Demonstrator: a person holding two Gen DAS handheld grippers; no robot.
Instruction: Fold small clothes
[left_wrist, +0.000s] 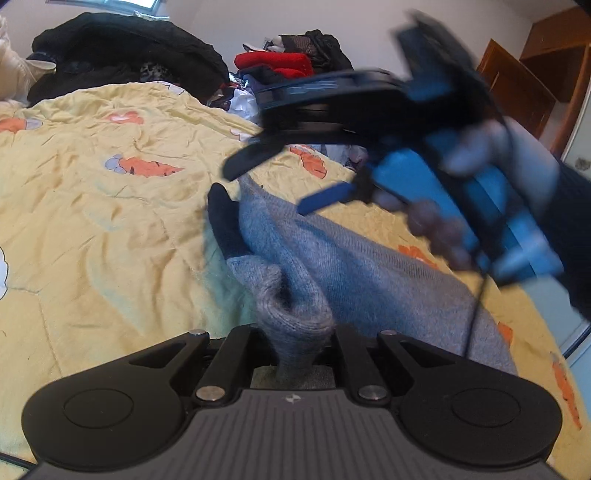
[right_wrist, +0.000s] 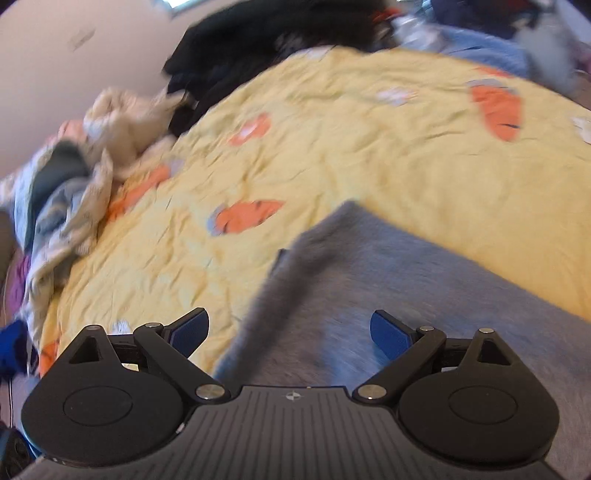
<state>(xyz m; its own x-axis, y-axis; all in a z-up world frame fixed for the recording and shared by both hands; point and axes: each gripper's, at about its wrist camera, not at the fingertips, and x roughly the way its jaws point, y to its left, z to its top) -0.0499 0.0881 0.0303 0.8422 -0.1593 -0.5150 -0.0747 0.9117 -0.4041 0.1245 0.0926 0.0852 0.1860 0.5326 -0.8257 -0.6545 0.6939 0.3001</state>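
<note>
A grey knit garment (left_wrist: 369, 273) lies on the yellow bedspread (left_wrist: 92, 206), with a dark navy part (left_wrist: 225, 221) showing at its far left edge. My left gripper (left_wrist: 295, 332) is shut on a bunched fold of the grey knit and lifts it off the bed. Beyond it, a hand holds my right gripper (left_wrist: 284, 181) blurred above the garment, jaws apart and holding nothing. In the right wrist view the right gripper (right_wrist: 290, 325) stands open over the grey garment (right_wrist: 406, 280), its blue pads (right_wrist: 192, 326) clear of the cloth.
A black clothes heap (left_wrist: 129, 51) and red folded clothes (left_wrist: 277, 62) sit at the bed's far end. Wooden furniture (left_wrist: 517, 85) stands at the right. Cream and pale clothes (right_wrist: 74, 177) are piled along the bed's left edge.
</note>
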